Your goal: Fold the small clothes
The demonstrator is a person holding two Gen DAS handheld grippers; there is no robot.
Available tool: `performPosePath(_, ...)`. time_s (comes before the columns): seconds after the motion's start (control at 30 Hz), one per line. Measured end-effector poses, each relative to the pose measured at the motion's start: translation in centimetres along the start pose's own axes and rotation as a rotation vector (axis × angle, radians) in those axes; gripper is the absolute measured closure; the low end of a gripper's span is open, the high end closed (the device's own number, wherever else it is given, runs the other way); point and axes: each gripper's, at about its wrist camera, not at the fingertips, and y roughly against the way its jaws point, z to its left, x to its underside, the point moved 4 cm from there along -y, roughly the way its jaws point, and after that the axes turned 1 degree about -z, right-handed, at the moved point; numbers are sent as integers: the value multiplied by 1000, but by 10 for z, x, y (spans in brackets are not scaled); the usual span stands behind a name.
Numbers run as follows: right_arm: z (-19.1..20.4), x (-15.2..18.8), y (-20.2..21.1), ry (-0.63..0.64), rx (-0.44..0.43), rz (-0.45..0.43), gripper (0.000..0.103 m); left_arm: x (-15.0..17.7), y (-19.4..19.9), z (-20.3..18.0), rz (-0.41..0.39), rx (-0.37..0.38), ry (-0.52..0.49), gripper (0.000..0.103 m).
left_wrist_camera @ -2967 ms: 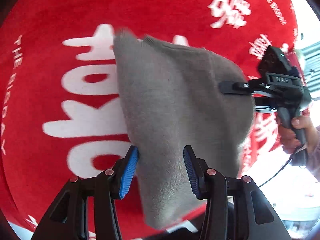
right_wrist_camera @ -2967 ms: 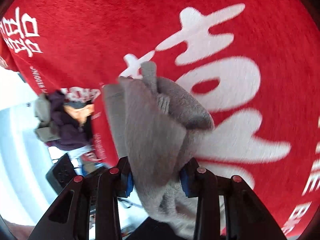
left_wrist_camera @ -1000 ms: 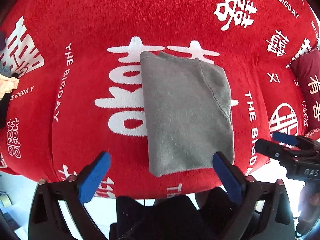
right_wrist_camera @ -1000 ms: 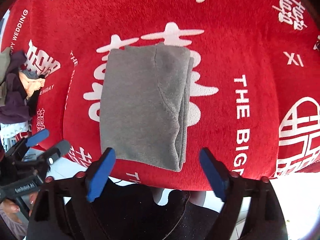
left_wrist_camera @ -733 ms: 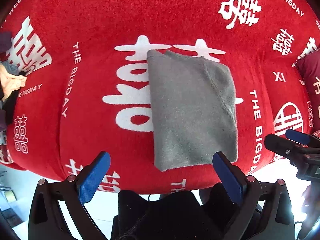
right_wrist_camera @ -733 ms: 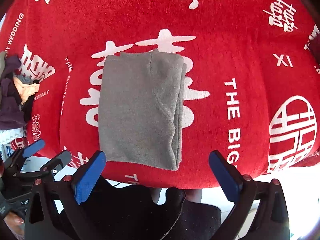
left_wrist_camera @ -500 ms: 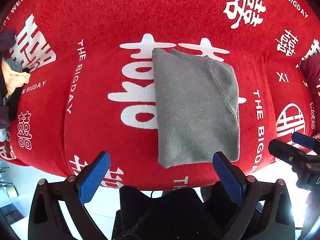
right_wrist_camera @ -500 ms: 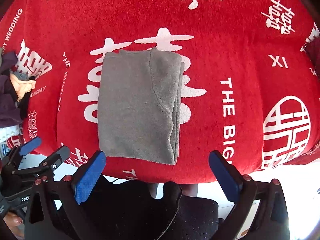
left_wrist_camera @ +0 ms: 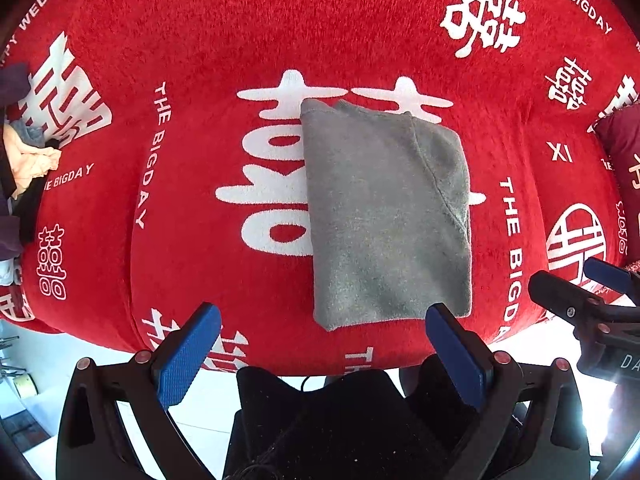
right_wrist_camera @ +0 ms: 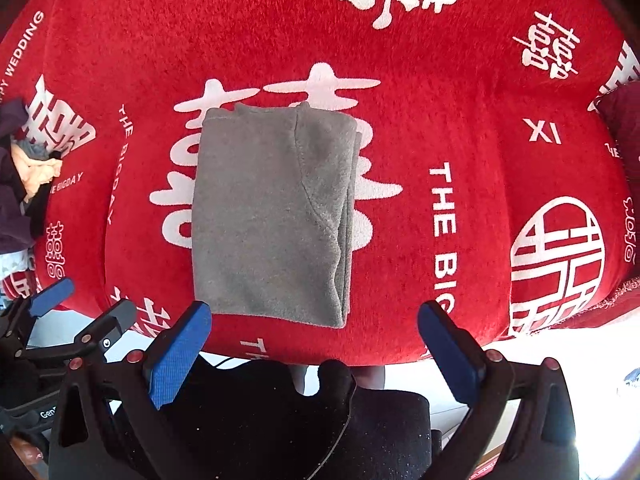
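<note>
Garment: a grey fleece garment [left_wrist_camera: 384, 216], folded into a rectangle, lay flat on the red cloth [left_wrist_camera: 200, 40] printed with white characters, near that cloth's front edge.
Left tongs [left_wrist_camera: 320, 354]: released, blue pads [left_wrist_camera: 188, 354] spread wide, grasping nothing, held above and short of the garment's near edge.
Right tongs [right_wrist_camera: 314, 354]: likewise released and empty, set clear of the fabric at the near edge.
Key relation: the garment lay straight ahead of both tongs, apart from each; in the left wrist view it sat toward the right pad, in the right wrist view toward the left pad, so it lay between the two, neither clearly nearer.
Long axis: ran away from the tongs, near edge to far edge; the short edges faced the person.
Layering: the stacked fold edges showed along the garment's right side; a curved seam crossed its right half.
Surroundings: a heap of other clothes [right_wrist_camera: 24, 176] lay at the far left, well apart.
Judged stage: this piece appeared finished.
</note>
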Motion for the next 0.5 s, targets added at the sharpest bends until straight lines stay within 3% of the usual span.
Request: performPosePath(0.5,1,0,1,4,34,-5,0,-1,2,5,-3,-12,5,1)
